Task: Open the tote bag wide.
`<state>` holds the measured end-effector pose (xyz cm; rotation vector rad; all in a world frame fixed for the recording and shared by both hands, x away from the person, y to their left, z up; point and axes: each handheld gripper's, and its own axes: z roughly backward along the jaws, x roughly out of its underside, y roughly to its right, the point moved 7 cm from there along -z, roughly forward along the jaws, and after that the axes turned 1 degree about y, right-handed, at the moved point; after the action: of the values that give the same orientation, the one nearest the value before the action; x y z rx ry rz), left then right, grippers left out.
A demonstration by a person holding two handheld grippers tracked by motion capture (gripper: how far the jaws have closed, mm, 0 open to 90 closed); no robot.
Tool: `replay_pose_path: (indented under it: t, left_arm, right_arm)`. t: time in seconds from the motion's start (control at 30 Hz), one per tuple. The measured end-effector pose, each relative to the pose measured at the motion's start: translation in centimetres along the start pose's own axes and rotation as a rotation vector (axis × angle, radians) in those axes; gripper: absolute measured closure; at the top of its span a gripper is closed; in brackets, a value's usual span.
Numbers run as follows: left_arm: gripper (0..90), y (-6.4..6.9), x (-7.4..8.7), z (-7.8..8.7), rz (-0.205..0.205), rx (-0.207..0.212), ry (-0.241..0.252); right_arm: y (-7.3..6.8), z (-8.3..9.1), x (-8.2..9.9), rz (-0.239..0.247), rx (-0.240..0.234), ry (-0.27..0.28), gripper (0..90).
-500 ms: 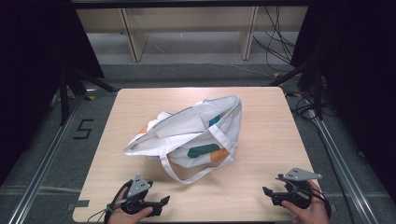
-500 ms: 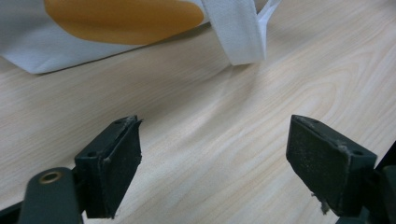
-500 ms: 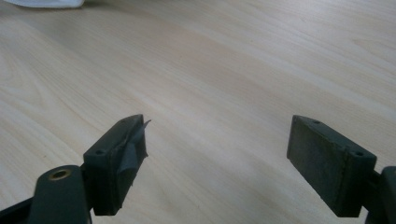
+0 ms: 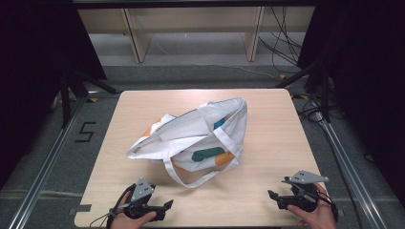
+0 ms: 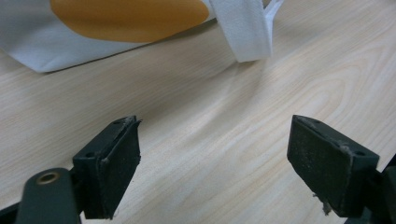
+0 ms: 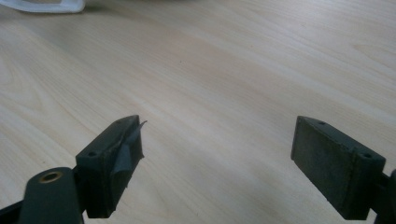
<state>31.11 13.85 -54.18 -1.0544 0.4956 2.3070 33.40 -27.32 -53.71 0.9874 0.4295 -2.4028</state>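
A white tote bag (image 4: 200,136) with orange and teal patches lies on its side in the middle of the wooden table (image 4: 272,124), its mouth to the left and one strap (image 4: 191,179) looping toward the front. My left gripper (image 4: 168,205) rests low at the front left edge, open with nothing between its jaws; in the left gripper view (image 5: 212,163) the bag's orange patch (image 5: 130,18) and strap (image 5: 245,32) lie a short way ahead. At the front right, my right gripper (image 4: 271,194) is open over bare wood (image 6: 215,158), well apart from the bag.
Dark floor surrounds the table, with metal rails (image 4: 43,167) on both sides and a floor mark "5" (image 4: 85,132) at the left. A pale shelf frame (image 4: 191,28) stands beyond the far edge, and cables (image 4: 282,38) lie at the back right.
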Motion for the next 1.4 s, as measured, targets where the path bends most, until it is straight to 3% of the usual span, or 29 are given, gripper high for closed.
replay_pose_path:
  t: [0.07, 0.2, 0.23, 0.27, 0.3, 0.33, 0.37, 0.4, 0.43, 0.47, 0.5, 0.53, 0.57, 0.6, 0.63, 0.67, 0.7, 0.8, 0.87, 0.93, 1.0, 1.03, 1.07, 1.13, 1.17, 1.2, 1.3, 1.4]
  left_arm:
    - [15.6, -0.2, 0.2, 0.0, -0.024, -0.002, -0.015]
    - [18.5, 0.1, 0.2, -0.3, 0.000, 0.006, -0.015]
    - [22.1, 0.2, 0.2, -0.2, -0.026, 0.021, -0.017]
    - [22.1, 0.3, 0.1, -0.3, -0.014, 0.023, -0.007]
    - [28.0, 0.5, 0.1, -0.3, -0.020, 0.028, -0.003]
    - [34.7, 0.5, 0.1, -0.3, -0.020, 0.028, -0.003]
    - [41.4, 0.6, 0.0, -0.3, -0.017, 0.038, 0.014]
    - [50.3, 0.6, 0.0, -0.3, -0.017, 0.038, 0.014]
    - [56.4, 0.4, 0.0, 0.0, -0.039, 0.033, 0.006]
    - [64.2, 0.4, 0.0, 0.0, -0.039, 0.033, 0.006]
    - [71.7, 0.3, 0.0, 0.2, -0.070, 0.025, -0.001]
    - [77.5, 0.3, 0.0, 0.2, -0.070, 0.025, -0.001]
    - [82.6, 0.4, -0.3, 0.3, -0.089, 0.031, 0.009]
    - [85.7, 0.4, -0.3, 0.3, -0.089, 0.031, 0.009]
    - [88.4, 0.4, -0.4, 0.5, -0.093, 0.029, 0.004]
    - [89.1, 0.7, -0.7, 0.3, -0.063, 0.042, 0.039]
    - [89.3, 0.4, -0.9, 0.7, -0.112, 0.045, 0.012]
    - [89.3, 0.4, -1.2, 0.8, -0.106, 0.053, -0.002]
    - [89.3, 0.7, -1.9, 1.0, -0.075, 0.086, 0.026]
    - [89.3, 0.6, -3.2, 1.4, -0.072, 0.114, 0.035]
    - [89.3, 0.5, -3.8, 1.6, -0.078, 0.111, 0.042]
    - [89.3, 0.2, -4.3, 1.9, -0.100, 0.113, 0.033]
    - [89.3, 0.2, -5.0, 2.0, -0.084, 0.117, 0.052]
    - [89.3, -0.5, -6.1, 2.4, -0.101, 0.114, 0.042]
    - [89.2, -0.9, -7.2, 2.6, -0.073, 0.128, 0.057]
    - [89.2, -0.9, -7.2, 2.6, -0.073, 0.128, 0.057]
    - [89.1, -1.6, -9.4, 3.1, -0.067, 0.127, 0.066]
    - [89.1, -2.4, -10.7, 3.4, -0.086, 0.123, 0.075]
  right_arm:
    - [0.2, 0.0, -0.2, 0.014, -0.001, 0.015, 16.6]
    - [0.2, 0.2, -0.5, 0.007, -0.001, 0.008, 17.9]
    - [0.2, 0.2, -0.8, 0.010, -0.012, 0.013, 29.1]
    - [0.2, 0.2, -0.8, 0.010, -0.012, 0.013, 29.1]
    - [0.5, 0.2, -1.2, 0.040, -0.006, 0.021, 34.4]
    - [0.5, 0.2, -1.2, 0.040, -0.006, 0.021, 34.4]
    - [0.3, 0.5, -1.5, 0.008, -0.014, 0.023, 47.3]
    - [0.4, 0.6, -1.8, 0.022, -0.032, 0.030, 52.2]
    - [0.2, 0.7, -1.9, 0.011, -0.040, 0.029, 59.3]
    - [0.2, 0.7, -1.9, 0.011, -0.040, 0.029, 59.3]
    - [-0.1, 0.9, -2.2, 0.035, -0.070, 0.023, 69.9]
    - [-0.1, 0.9, -2.2, 0.035, -0.070, 0.023, 69.9]
    - [-0.3, 0.8, -2.5, 0.080, -0.076, 0.031, 79.0]
    - [-0.3, 0.8, -2.5, 0.080, -0.076, 0.031, 79.0]
    - [-0.6, 0.8, -3.1, 0.081, -0.100, 0.041, 86.3]
    - [-0.5, 0.8, -3.5, 0.108, -0.097, 0.040, 88.5]
    - [-0.7, 0.7, -4.0, 0.117, -0.104, 0.047, 90.0]
    - [-1.2, 0.7, -5.1, 0.123, -0.122, 0.047, 90.0]
    - [-1.6, 0.6, -6.4, 0.148, -0.140, 0.052, 90.0]
    - [-2.2, 0.6, -8.6, 0.170, -0.164, 0.059, 90.0]
    - [-2.3, 0.8, -10.2, 0.187, -0.175, 0.075, 90.0]
    - [-2.3, 0.8, -10.2, 0.187, -0.175, 0.075, 90.0]
    - [-2.3, 0.8, -11.1, 0.196, -0.175, 0.094, 90.0]
    - [-2.6, 1.2, -12.6, 0.194, -0.186, 0.090, 90.0]
    - [-2.5, 1.6, -14.3, 0.223, -0.188, 0.106, 90.0]
    - [-2.5, 1.6, -14.3, 0.223, -0.188, 0.106, 90.0]
    - [-3.0, 2.4, -17.3, 0.248, -0.188, 0.117, 90.0]
    - [-3.5, 2.8, -18.8, 0.271, -0.204, 0.131, 90.0]
